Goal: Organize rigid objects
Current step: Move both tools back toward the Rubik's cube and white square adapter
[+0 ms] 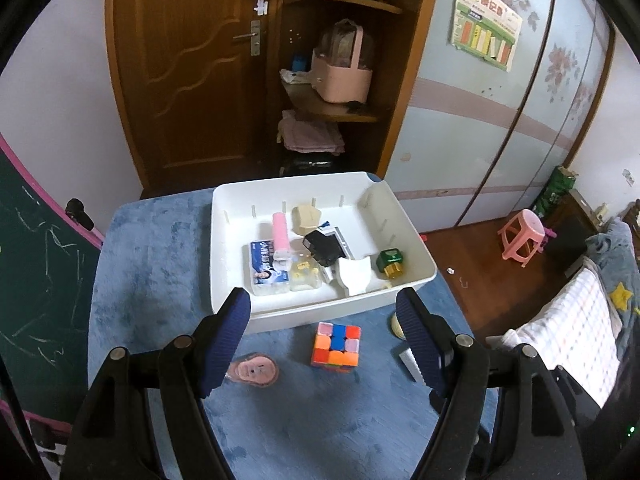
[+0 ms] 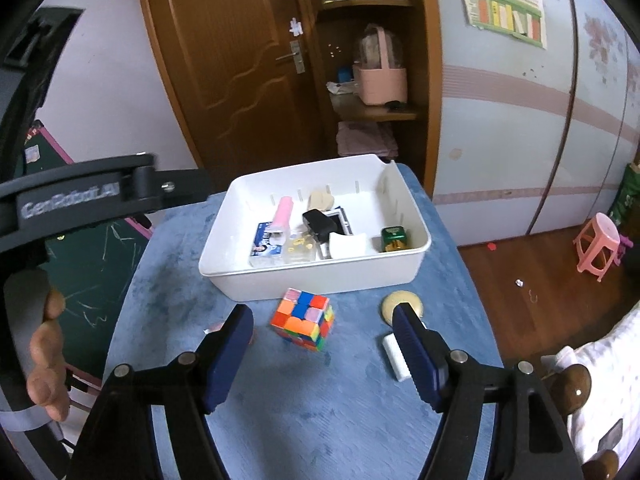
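Note:
A white plastic bin [image 1: 320, 312] [image 2: 312, 280] sits on a blue table and holds several small items: a pink tube [image 1: 281, 234], a blue box [image 1: 266, 270], a black charger [image 1: 322, 245], a green bottle [image 1: 389, 262]. In front of it lie a colourful puzzle cube [image 1: 336, 346] [image 2: 304, 320], a pink face-shaped item [image 1: 254, 370], a round beige disc [image 2: 394, 303] and a white block [image 2: 394, 354]. My left gripper [image 1: 326, 344] is open and empty just above the cube. My right gripper [image 2: 324, 352] is open and empty, near the cube.
The blue table cover [image 1: 160, 280] ends at a drop to a wooden floor [image 1: 500, 280] on the right. A chalkboard [image 1: 36, 280] stands left. A wooden door and shelf [image 1: 332, 108] are behind. A pink stool [image 1: 522, 236] stands on the floor.

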The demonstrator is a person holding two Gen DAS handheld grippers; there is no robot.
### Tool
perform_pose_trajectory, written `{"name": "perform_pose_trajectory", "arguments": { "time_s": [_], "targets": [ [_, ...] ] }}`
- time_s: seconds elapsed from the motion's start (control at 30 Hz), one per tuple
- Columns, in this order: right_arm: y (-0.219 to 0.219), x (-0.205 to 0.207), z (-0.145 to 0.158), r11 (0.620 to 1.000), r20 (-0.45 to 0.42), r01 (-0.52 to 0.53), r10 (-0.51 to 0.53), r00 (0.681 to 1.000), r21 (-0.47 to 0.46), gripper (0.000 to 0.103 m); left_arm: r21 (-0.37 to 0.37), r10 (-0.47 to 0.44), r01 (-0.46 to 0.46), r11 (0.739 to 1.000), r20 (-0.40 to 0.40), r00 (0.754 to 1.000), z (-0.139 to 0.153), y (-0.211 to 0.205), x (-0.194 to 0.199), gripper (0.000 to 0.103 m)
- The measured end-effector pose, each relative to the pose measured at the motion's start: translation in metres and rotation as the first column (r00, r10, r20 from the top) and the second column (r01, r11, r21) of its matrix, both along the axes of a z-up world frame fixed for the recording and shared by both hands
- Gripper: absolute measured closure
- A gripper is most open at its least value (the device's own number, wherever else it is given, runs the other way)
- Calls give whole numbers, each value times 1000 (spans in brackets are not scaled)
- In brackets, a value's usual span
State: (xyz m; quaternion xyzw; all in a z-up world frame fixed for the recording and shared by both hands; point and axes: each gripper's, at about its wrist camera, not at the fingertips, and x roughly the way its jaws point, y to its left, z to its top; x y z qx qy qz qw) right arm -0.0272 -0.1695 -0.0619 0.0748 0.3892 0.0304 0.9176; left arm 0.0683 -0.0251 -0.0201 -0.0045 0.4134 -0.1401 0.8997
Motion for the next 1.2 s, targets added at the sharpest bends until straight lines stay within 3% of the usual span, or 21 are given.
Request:
{"name": "perform_pose_trajectory", "arguments": {
  "time_s": [0.23,0.4,0.6,0.87,1.2],
  "targets": [
    [-42,-13,-28,995,-62,90,-92,994,-30,30,11,-4,4,1000,2,1000,-6,5,-12,25],
    [-66,-20,-51,988,-113,138,-145,983,-66,30,32,10,-9,999,-46,999,-25,12,-11,25],
    [-88,-24,-82,981,-190,188,-194,962,-47,30,48,-13,19,999,-119,993,-49,7,-11,25],
    [-89,-12,-116,988,-263,150,-157,952,-46,30,72,-90,107,992,-210,974,-82,-21,-1,25],
    [-71,23,-139,998,-280,39,-51,959,-47,30,117,-129,178,977,-339,932,-137,-52,31,25]
  ]
}}
